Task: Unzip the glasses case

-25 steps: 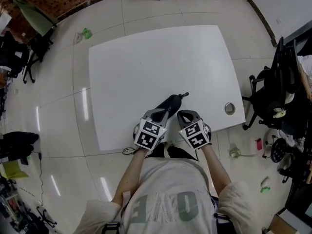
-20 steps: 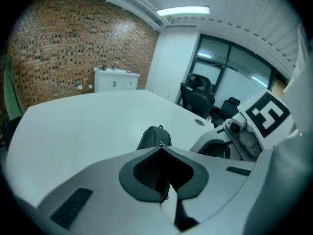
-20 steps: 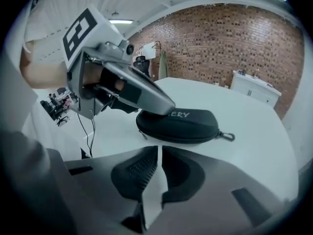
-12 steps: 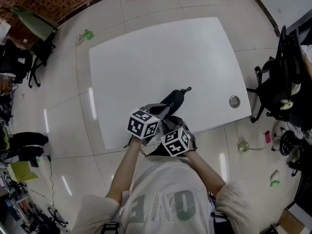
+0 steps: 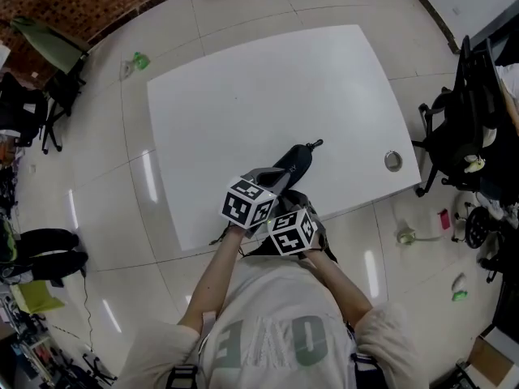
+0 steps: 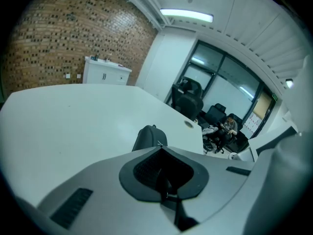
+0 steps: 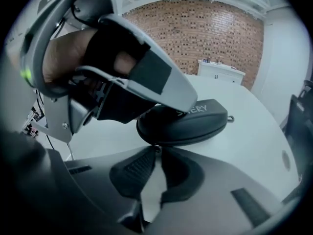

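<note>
A black zipped glasses case point(image 5: 292, 160) lies on the white table point(image 5: 243, 96) near its front edge, with a small loop point(image 5: 315, 145) at its far end. My left gripper point(image 6: 160, 148) is shut, its tips against the near end of the case point(image 6: 149, 137); whether they pinch anything I cannot tell. My right gripper point(image 7: 157, 151) sits just below the case point(image 7: 190, 124), its jaws closing with a gap still between the pads. A small metal zipper pull point(image 7: 156, 148) shows at their tips. The left gripper's grey finger point(image 7: 146, 75) overlaps the case's top.
A round metal grommet point(image 5: 393, 161) sits near the table's right corner. Black office chairs point(image 5: 458, 136) stand to the right of the table and another chair point(image 5: 49, 47) at the far left. A white cabinet point(image 7: 220, 72) stands by the brick wall.
My right gripper has moved left, close under the left gripper at the case's near end. The left gripper has stayed at the case and tilted a little.
</note>
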{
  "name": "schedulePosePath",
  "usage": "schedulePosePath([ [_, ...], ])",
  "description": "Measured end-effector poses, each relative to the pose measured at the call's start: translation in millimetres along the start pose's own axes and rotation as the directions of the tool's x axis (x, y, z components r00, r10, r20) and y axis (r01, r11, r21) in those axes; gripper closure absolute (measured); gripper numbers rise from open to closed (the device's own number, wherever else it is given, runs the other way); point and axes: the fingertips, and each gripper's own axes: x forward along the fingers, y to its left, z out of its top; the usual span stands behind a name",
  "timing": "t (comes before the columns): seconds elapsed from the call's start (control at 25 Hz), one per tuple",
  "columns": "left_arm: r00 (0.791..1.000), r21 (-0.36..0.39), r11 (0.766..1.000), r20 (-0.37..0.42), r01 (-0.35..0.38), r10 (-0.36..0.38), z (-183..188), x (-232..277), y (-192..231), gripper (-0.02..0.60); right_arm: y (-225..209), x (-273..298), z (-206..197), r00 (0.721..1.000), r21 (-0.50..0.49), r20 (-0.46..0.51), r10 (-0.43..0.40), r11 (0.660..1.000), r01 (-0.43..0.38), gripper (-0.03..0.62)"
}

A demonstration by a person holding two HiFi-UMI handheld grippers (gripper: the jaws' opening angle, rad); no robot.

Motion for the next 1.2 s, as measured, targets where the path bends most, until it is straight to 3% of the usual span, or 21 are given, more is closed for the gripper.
schedulePosePath([
  [0.04, 1.000, 0.004, 1.000, 0.001, 0.000, 0.000, 0.1, 0.2, -1.0, 0.577, 1.1, -0.9, -0.2, 1.000, -0.017, 0.014, -0.007, 1.000, 0.007, 0.571],
  [0.24, 1.000, 0.006, 1.000, 0.008, 0.004, -0.004, 0.0, -0.6, -0.1, 0.577, 3.2, -7.6, 1.1, 0.996, -0.064, 0.073, 0.043, 0.997, -0.038, 0.572],
  [0.44, 1.000, -0.009, 1.000, 0.017, -0.007, 0.007, 2.6, 2.0, -0.5, 0.577, -3.0, -14.6, -1.0, 0.998, -0.147, 0.040, 0.048, 0.988, -0.042, 0.572],
  [0.64, 0.999, -0.047, 0.999, 0.037, -0.020, 0.022, 4.4, 4.1, -0.4, 0.577, -9.4, -19.3, -3.3, 0.995, -0.167, 0.009, 0.102, 0.981, -0.099, 0.572],
  [0.84, 0.998, 0.031, 0.998, 0.022, -0.059, 0.059, 4.6, 8.9, -6.6, 0.577, -42.0, -21.1, -7.5, 0.997, -0.120, -0.012, 0.071, 0.990, -0.072, 0.572],
  [1.12, 0.994, 0.009, 0.994, 0.042, -0.104, 0.104, 14.1, 22.3, -8.0, 0.577, -86.8, -18.2, 1.0, 1.000, -0.128, 0.005, 0.015, 0.992, -0.014, 0.572],
  [1.2, 0.993, -0.001, 0.994, 0.040, -0.107, 0.107, 16.7, 25.8, -9.5, 0.577, -91.6, -18.7, 2.0, 1.000, -0.184, 0.011, 0.018, 0.983, -0.016, 0.579],
])
